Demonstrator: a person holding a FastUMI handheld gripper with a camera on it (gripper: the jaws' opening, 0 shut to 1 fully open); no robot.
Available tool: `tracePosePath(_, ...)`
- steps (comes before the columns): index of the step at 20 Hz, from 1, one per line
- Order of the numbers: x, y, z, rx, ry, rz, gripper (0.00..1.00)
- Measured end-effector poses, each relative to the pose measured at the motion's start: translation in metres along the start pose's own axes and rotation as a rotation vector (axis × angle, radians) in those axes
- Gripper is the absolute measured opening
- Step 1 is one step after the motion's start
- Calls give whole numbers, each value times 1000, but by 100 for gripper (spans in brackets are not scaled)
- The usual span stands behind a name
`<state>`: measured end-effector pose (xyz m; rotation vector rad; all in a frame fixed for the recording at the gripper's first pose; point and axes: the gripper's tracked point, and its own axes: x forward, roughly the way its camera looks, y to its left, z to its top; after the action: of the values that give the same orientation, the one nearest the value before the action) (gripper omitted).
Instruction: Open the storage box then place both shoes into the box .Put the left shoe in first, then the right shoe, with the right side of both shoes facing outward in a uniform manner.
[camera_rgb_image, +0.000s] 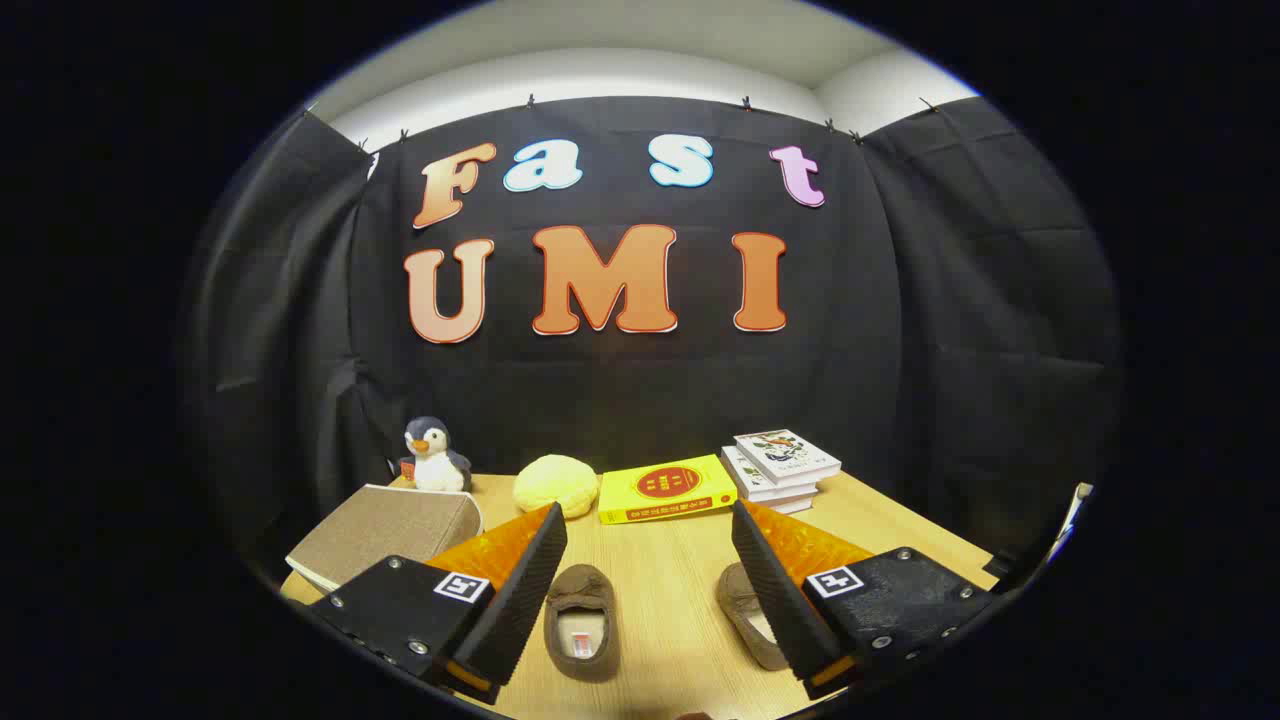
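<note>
My gripper (648, 530) is open, its two fingers spread wide above a wooden table (660, 570), nothing held between them. A brown slipper (582, 622) lies on the table between the fingers, close to the left finger, toe pointing away. A second brown slipper (748, 612) lies by the right finger, which covers part of it. The storage box (392, 530), beige fabric with its lid down, sits to the left, just beyond the left finger.
At the back of the table stand a plush penguin (434, 456), a yellow round cushion (556, 485), a yellow book (666, 489) and a stack of books (782, 468). Black cloth walls close the booth behind and at both sides.
</note>
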<state>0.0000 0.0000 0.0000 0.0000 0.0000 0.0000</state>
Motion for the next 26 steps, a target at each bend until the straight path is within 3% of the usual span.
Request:
tracePosePath(22,-13,3,-13,-10,44,15,99)
tracePosePath(26,-10,-2,-22,-68,52,9,99)
